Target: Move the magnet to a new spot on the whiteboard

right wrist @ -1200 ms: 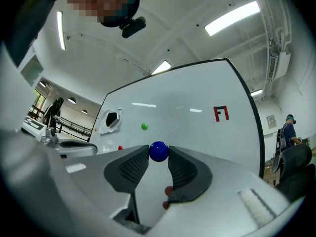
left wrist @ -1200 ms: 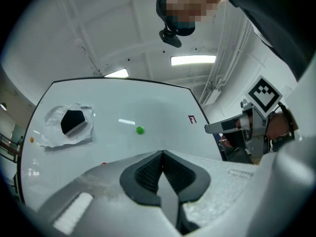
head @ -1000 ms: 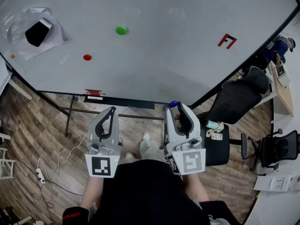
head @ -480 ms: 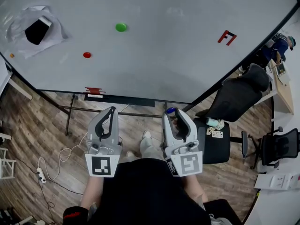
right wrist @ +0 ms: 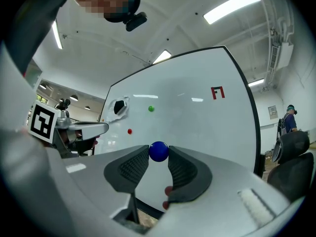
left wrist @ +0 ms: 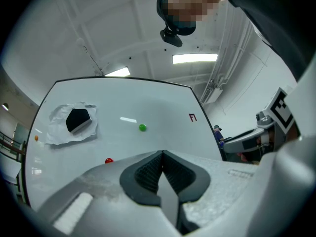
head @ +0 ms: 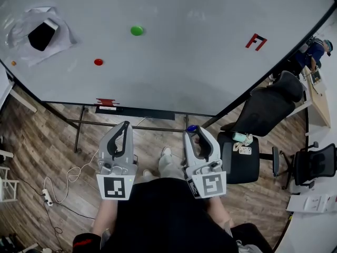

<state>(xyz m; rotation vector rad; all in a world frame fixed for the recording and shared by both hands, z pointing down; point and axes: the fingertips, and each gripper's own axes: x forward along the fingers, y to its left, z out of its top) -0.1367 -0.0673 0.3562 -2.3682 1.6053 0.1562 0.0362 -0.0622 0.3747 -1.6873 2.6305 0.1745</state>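
Note:
My right gripper (head: 193, 130) (right wrist: 159, 155) is shut on a round blue magnet (head: 192, 128) (right wrist: 159, 151), pinched at its jaw tips below the whiteboard's (head: 189, 62) lower edge, off the board. A green magnet (head: 137, 30) (right wrist: 151, 109) (left wrist: 142, 128) and a red magnet (head: 98, 62) (right wrist: 130, 131) (left wrist: 108, 160) stick to the board further up and to the left. My left gripper (head: 125, 125) (left wrist: 162, 154) is held beside the right one with its jaws shut and nothing between them.
A black eraser (head: 42, 35) (left wrist: 79, 120) lies in crumpled plastic at the board's left end. A red F mark (head: 256, 42) is on its right part. A black office chair (head: 266, 112) stands to the right, and cables (head: 63, 181) lie on the wooden floor.
My right gripper has drawn down and back from the whiteboard's lower edge, with the blue magnet still in its jaws. The left gripper has stayed where it was.

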